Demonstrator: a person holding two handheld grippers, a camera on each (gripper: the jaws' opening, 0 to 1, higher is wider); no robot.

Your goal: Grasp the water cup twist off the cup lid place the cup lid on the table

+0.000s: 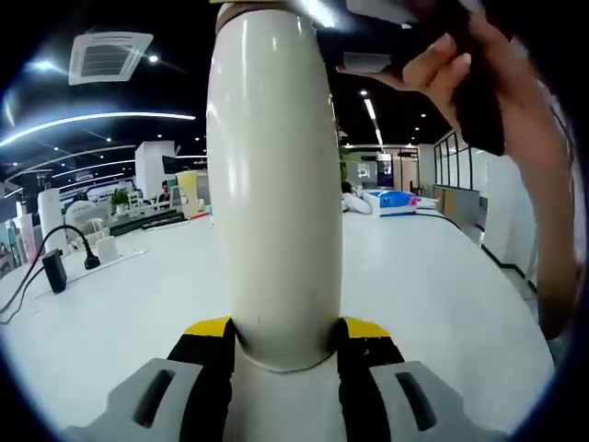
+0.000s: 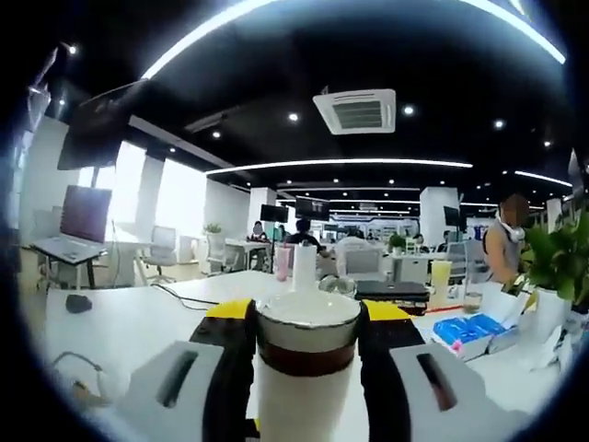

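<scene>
Yellow-tipped fingers [image 1: 204,345] of the left gripper [image 1: 285,343] clamp the cream water cup [image 1: 274,184] upright over the white desk [image 1: 442,285]. Right gripper [image 2: 305,322] grips the cup lid [image 2: 307,319] on top.

text: none legible — labels: none — signs: none

Your left gripper [image 1: 285,345] and right gripper [image 2: 306,336] each have black jaws tipped with yellow on pale grey bodies with dark slots, and your bare hand [image 1: 479,83] wraps something black.
</scene>
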